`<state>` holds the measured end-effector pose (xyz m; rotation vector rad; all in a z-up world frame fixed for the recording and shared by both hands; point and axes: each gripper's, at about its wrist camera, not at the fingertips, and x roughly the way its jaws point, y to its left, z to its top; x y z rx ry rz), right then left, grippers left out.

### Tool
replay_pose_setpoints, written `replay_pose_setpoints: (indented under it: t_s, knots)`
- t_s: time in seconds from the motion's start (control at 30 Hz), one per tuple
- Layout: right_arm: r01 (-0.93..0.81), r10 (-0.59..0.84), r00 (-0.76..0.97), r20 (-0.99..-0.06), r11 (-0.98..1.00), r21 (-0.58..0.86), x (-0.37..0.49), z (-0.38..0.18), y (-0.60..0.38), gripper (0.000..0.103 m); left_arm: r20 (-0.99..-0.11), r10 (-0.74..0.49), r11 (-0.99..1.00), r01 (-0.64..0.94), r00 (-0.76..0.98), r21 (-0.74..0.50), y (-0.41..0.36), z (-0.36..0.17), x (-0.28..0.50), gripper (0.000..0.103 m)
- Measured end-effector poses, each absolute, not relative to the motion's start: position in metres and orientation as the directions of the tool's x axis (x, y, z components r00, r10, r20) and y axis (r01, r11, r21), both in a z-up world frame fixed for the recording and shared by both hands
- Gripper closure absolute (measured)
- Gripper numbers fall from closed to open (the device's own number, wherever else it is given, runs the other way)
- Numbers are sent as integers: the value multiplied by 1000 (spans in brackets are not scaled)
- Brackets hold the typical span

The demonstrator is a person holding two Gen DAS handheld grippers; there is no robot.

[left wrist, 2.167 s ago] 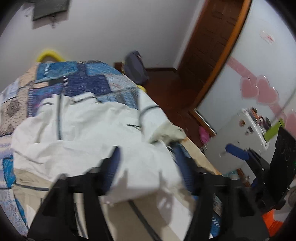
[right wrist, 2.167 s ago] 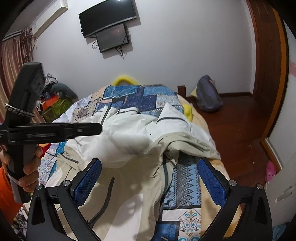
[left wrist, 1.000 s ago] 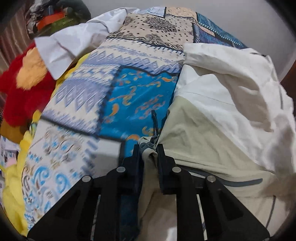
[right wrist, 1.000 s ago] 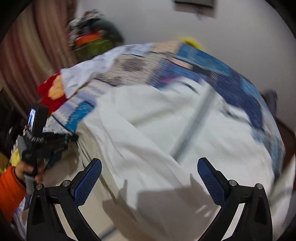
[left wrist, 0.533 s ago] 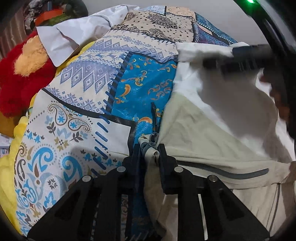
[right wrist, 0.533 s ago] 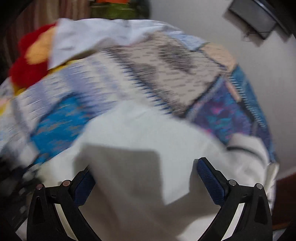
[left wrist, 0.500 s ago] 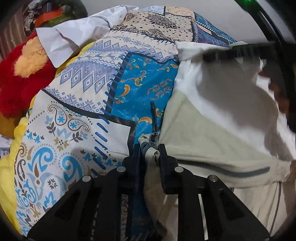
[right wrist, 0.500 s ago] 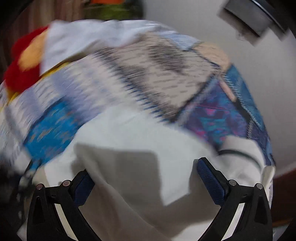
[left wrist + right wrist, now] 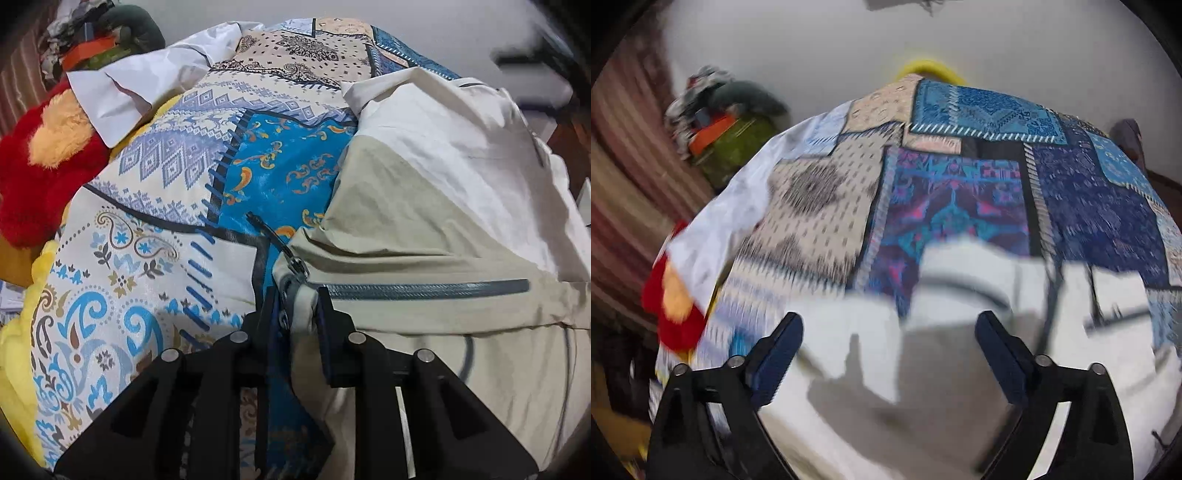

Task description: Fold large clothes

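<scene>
A large white and beige jacket [image 9: 436, 206] with a grey zipper pocket lies on a patchwork bedspread [image 9: 177, 206]. My left gripper [image 9: 297, 306] is shut on the jacket's front corner, by the zipper pull. In the right wrist view the jacket [image 9: 953, 369] is blurred and fills the lower half. My right gripper [image 9: 888, 339] is open just above it, holding nothing. The jacket's right side runs out of the left wrist view.
A red and orange plush toy [image 9: 40, 162] and a white sheet [image 9: 147, 85] lie at the bed's left edge. A pile of clothes and a green bag [image 9: 727, 122] stand by the curtain. A wall is behind the bed.
My left gripper stays shut on the jacket corner, nearly still. My right gripper has swung across the bed over the jacket's far part; it has left the left wrist view.
</scene>
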<state>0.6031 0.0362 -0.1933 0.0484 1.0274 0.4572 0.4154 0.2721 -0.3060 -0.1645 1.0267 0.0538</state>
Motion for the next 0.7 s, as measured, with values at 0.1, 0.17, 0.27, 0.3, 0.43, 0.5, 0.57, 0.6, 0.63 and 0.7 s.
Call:
replay_pose_setpoints:
  t_s: [0.1,0.17,0.27,0.3,0.43,0.5,0.57,0.6,0.63,0.7]
  knots:
    - [-433,404,377,-833,872,227,553,-212,21,4,-869,-44,985,-121,494,-118,270,-303,406,81]
    - [-481,351,335,-875,862,161,522,-238,14,4,-878,-32,990,-105,477,-93,265,-303,399,81]
    - [-507,229,368,-901,862,12,487,-259,0,4,-897,15,997,-76,442,-21,253,-301,385,81]
    - [-516,193,402,-895,855,-48,475,-258,-4,4,-902,27,998,-68,430,-3,249,-299,381,81]
    - [-510,156,460,-874,852,-117,431,-236,-36,4,-907,47,998,-64,419,22,239,-282,367,78]
    - [-480,193,483,-854,874,-73,417,-218,-58,4,-900,48,997,-71,433,19,235,-268,365,70]
    - [-416,222,530,-818,909,-23,406,-191,-91,4,-886,69,996,-81,458,36,228,-250,366,58]
    - [-387,233,552,-801,922,2,402,-180,-104,3,-874,79,995,-85,479,44,222,-239,368,52]
    - [-344,246,579,-777,938,41,396,-167,-124,0,-864,83,995,-88,497,45,217,-229,372,48]
    - [-258,273,615,-740,956,138,386,-147,-161,0,-844,79,995,-91,530,36,203,-211,379,43]
